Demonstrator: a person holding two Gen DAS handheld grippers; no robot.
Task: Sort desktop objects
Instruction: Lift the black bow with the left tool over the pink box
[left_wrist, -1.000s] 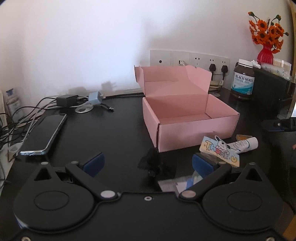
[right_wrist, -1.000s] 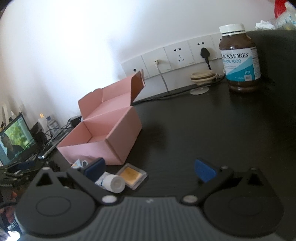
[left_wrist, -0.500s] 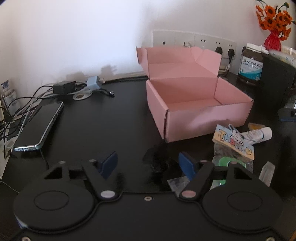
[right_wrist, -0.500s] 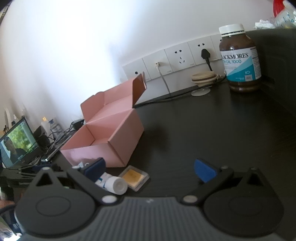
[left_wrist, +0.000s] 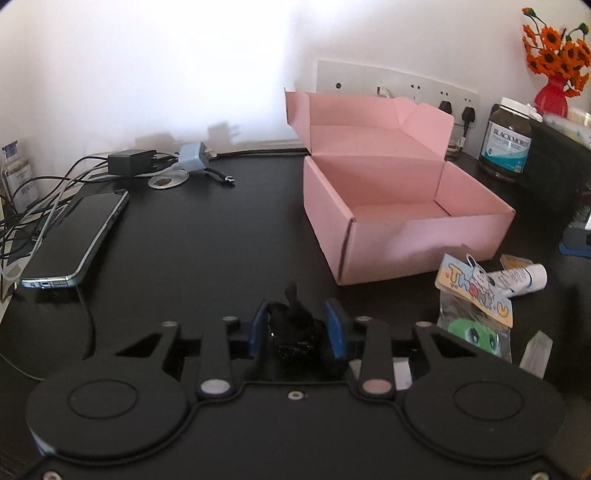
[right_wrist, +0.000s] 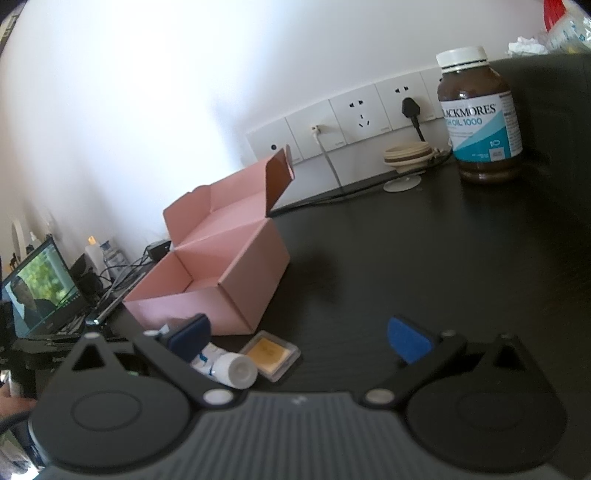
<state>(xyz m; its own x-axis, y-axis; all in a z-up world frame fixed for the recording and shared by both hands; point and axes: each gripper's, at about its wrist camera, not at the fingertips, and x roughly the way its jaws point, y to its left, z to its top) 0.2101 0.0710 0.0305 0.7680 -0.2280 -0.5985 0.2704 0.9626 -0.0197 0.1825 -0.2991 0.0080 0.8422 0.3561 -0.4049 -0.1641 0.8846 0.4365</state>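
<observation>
Your left gripper jaws are closing on the black clip on the worktop, near the pink box. Your right gripper jaws stand apart, empty.

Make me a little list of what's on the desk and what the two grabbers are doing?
left gripper: fingers closing on a crumpled black thing
right gripper: open, holding nothing
pink box: lid up, nothing visible inside
beside the box: white tube, small clear case with a yellow insert, cartoon toy packet
far left: phone, chargers and cables
by the sockets: fish oil bottle
</observation>
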